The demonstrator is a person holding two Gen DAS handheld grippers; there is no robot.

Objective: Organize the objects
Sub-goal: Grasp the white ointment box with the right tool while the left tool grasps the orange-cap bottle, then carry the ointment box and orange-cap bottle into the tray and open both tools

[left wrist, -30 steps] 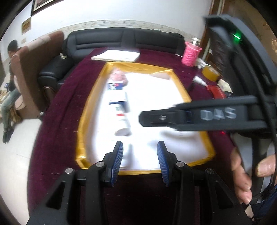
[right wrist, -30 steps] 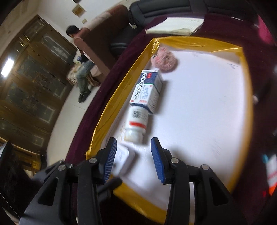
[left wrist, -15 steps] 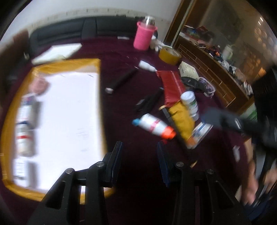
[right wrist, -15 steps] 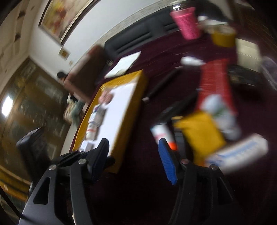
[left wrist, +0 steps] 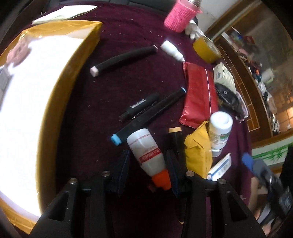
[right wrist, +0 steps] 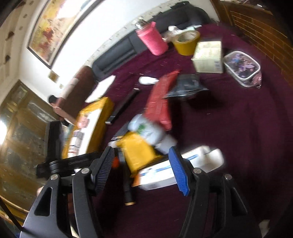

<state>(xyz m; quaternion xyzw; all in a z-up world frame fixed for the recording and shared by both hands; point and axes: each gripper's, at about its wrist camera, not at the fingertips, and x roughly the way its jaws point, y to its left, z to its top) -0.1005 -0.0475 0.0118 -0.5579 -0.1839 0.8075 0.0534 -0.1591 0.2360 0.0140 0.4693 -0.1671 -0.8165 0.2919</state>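
Your left gripper (left wrist: 148, 169) has its jaws spread around the orange-capped white bottle (left wrist: 148, 153); your right gripper (right wrist: 142, 171), jaws likewise spread, straddles the yellow packet (right wrist: 137, 151).

Maroon tablecloth (left wrist: 113, 87) looks matt, napped fabric with lint specks. At 12 o'clock a pink knitted sleeve (left wrist: 180, 17), rough; at 3 o'clock a glossy red foil pouch (left wrist: 198, 91). Translucent plastic bottle (left wrist: 146, 152), smooth, orange cap.

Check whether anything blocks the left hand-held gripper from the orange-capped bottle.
Nothing visible does. The orange-capped bottle lies on the maroon cloth already between the open fingers of the left hand-held gripper; a black marker lies just beside the right finger.
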